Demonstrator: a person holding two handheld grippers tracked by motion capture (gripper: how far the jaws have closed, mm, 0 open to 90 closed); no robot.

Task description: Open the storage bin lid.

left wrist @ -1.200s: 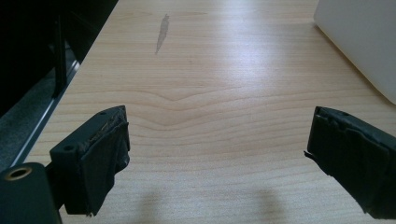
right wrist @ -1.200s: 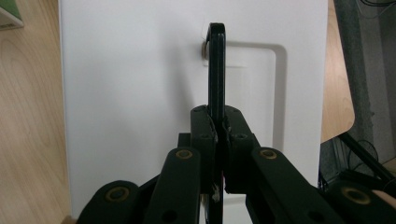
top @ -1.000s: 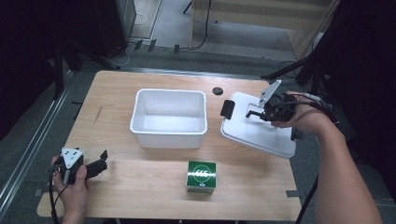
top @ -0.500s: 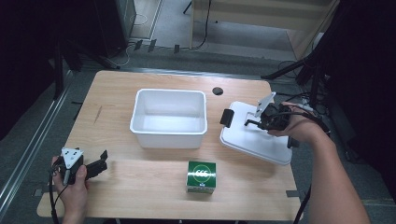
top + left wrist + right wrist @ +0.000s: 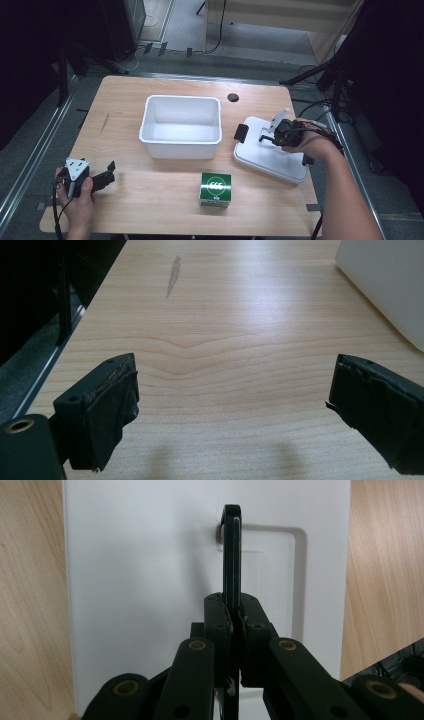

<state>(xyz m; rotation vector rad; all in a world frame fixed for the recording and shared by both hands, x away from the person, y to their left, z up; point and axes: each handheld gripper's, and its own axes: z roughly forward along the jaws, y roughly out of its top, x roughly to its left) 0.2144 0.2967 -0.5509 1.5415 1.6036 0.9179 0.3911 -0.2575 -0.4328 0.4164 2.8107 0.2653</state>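
Observation:
A white lid (image 5: 272, 161) lies on the table to the right of the white bin (image 5: 181, 145). My right gripper (image 5: 270, 135) is shut on the lid's thin black handle (image 5: 230, 550), which stands upright on the lid's top (image 5: 140, 580); the closed jaws (image 5: 233, 617) pinch its lower part. A black latch (image 5: 241, 132) sticks out at the lid's left edge. My left gripper (image 5: 106, 173) rests at the front left of the table, open, with bare wood between its pads (image 5: 107, 410).
A green cube-shaped box (image 5: 215, 189) stands near the front edge, between the two hands. A black round hole (image 5: 232, 97) sits in the wooden table (image 5: 125, 100) behind the bin. The bin's side (image 5: 385, 285) stands to the right of the left gripper.
My right gripper has drawn the lid by its handle a little toward the near edge of the table. The left gripper has stayed put.

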